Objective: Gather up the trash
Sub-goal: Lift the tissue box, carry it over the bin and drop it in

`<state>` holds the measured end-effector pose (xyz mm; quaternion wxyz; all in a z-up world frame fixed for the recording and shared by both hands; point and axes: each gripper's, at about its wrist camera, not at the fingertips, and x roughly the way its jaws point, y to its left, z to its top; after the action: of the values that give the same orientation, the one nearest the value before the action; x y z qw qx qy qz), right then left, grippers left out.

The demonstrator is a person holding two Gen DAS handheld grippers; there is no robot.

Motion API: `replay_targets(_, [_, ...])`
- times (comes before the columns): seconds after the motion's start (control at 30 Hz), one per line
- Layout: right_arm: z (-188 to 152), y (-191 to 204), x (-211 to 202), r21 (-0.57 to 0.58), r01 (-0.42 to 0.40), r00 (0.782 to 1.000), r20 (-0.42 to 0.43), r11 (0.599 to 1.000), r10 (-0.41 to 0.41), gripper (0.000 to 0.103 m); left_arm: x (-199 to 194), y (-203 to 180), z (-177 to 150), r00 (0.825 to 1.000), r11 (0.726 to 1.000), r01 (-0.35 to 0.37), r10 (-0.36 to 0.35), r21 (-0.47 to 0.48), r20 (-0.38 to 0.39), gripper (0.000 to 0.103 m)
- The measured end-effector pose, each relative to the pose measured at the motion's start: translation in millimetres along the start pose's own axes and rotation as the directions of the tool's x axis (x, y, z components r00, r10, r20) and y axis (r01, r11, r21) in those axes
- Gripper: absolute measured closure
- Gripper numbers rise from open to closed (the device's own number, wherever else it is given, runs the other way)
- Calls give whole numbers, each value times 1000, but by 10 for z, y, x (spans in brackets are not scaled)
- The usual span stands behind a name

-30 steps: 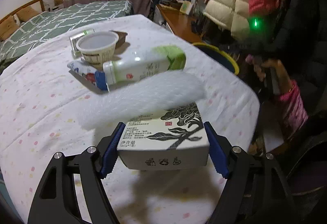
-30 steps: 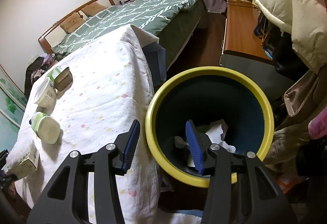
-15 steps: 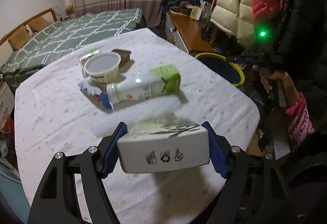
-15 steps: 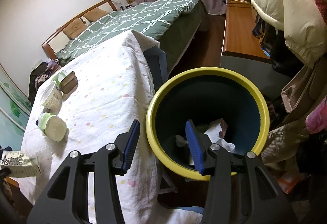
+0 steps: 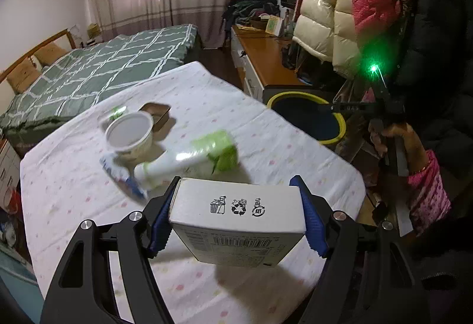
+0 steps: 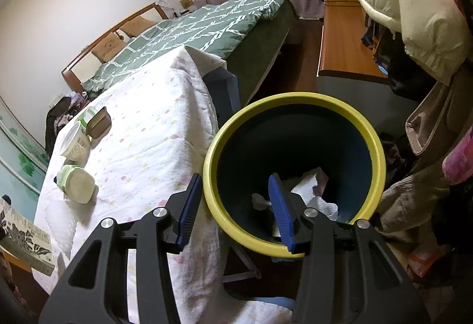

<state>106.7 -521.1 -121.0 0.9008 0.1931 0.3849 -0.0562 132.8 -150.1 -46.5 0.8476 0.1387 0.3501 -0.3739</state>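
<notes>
My left gripper (image 5: 235,185) is shut on a white carton (image 5: 236,206) with black leaf print, held in the air above the near end of the table (image 5: 74,191). The same carton (image 6: 26,238) shows at the far left of the right wrist view. On the cloth lie a green-and-white bottle (image 5: 189,161), a white paper bowl (image 5: 130,135), a brown tray (image 5: 156,114) and a blue-red wrapper (image 5: 118,176). My right gripper (image 6: 235,179) hangs open above the near rim of the yellow-rimmed bin (image 6: 295,98), which holds crumpled paper (image 6: 310,185).
The bin (image 5: 307,96) stands off the table's right edge. A wooden desk (image 6: 343,52) and hanging padded jackets (image 5: 325,14) crowd the right side. A green quilted bed (image 5: 103,67) lies beyond the table. A hand in a pink sleeve (image 5: 425,191) holds the right gripper.
My left gripper has risen and drawn back with the carton, whose bottom now faces the camera. The white blurred thing in front of it is gone. The right gripper drifted slightly over the bin.
</notes>
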Motion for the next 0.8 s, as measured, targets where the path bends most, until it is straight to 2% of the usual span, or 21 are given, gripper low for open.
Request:
replay_targets(0.13, [-19, -56, -111, -1, 9, 1000, 27, 1000, -9, 58, 156, -89, 197, 1000, 1000, 13, -13, 19, 2, 31])
replay_targets(0.37, [-27, -232, -361, 5, 48, 996, 78, 999, -48, 58, 672, -350, 695, 998, 997, 66, -66, 33, 4, 31])
replay_targets(0.6, [-86, -514, -620, 44, 102, 987, 122, 994, -107, 58, 1411, -964, 1323, 989, 984, 143, -145, 103, 7, 31])
replay_targets(0.8, [-174, -848, -708, 100, 137, 983, 106, 986, -147, 58, 2143, -1461, 1641, 985, 976, 172, -168, 131, -40, 31])
